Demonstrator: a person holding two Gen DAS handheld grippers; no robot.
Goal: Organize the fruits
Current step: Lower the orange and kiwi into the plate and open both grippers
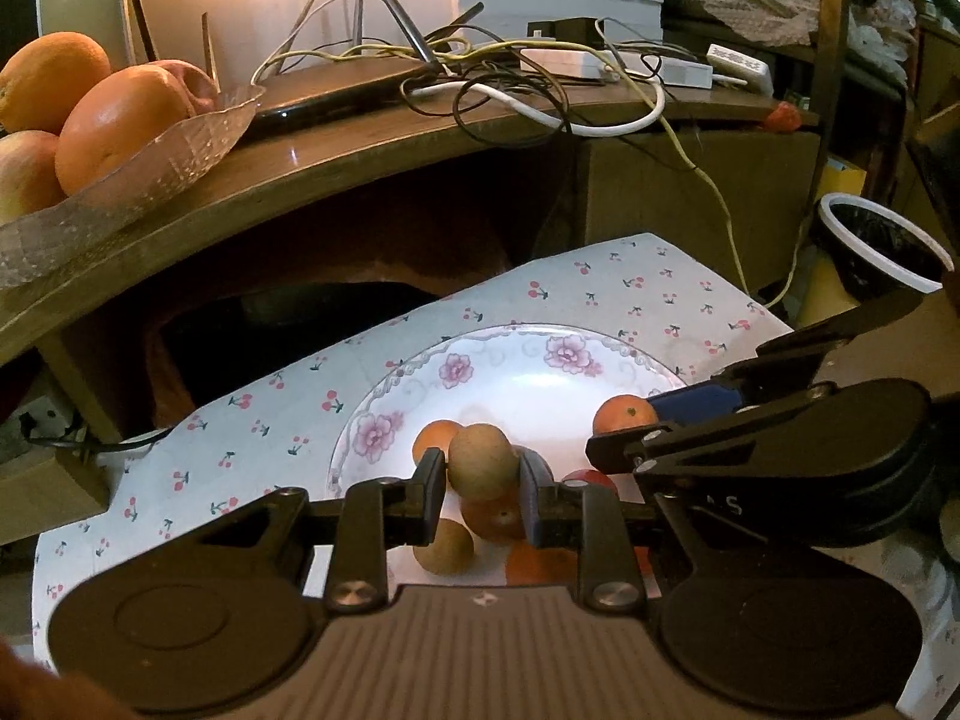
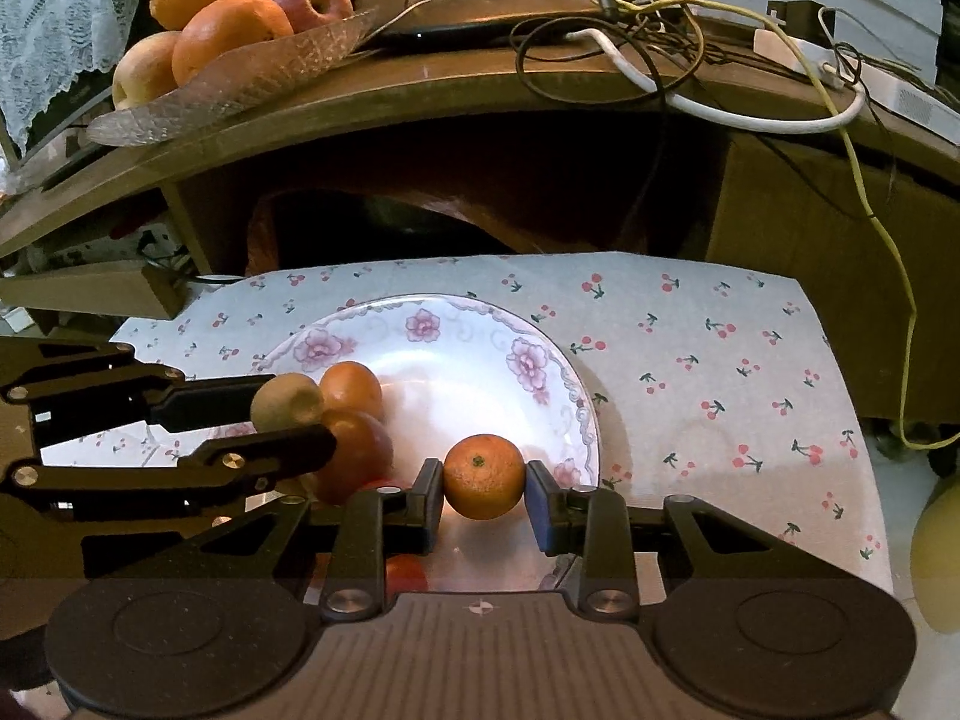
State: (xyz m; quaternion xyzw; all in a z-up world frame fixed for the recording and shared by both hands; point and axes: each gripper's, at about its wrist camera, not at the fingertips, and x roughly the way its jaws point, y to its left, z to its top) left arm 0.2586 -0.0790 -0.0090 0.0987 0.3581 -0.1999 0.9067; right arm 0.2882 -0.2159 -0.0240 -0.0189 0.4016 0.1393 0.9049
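A white plate with pink flowers [image 1: 456, 369] [image 2: 420, 324] sits on a cherry-print cloth [image 2: 690, 360]. My left gripper [image 1: 483, 474] [image 2: 288, 414] is shut on a round brown fruit [image 1: 483, 462] [image 2: 287, 402] above a pile of small fruit on the plate: tangerines [image 1: 495, 516] [image 2: 351, 387], another brown fruit [image 1: 447, 546] and a red one [image 2: 405, 573]. To its right, my right gripper [image 2: 483, 495] [image 1: 624, 426] is shut on a tangerine [image 2: 483, 476] [image 1: 624, 414] over the plate's right side, with a pad on each side of it.
A glass bowl [image 1: 150, 162] [image 2: 252, 84] of large oranges and apples stands on a wooden shelf [image 2: 480, 96] behind and above the cloth. Tangled cables [image 1: 510, 78] lie on the shelf. A bin with a black liner [image 1: 882, 240] stands at the right.
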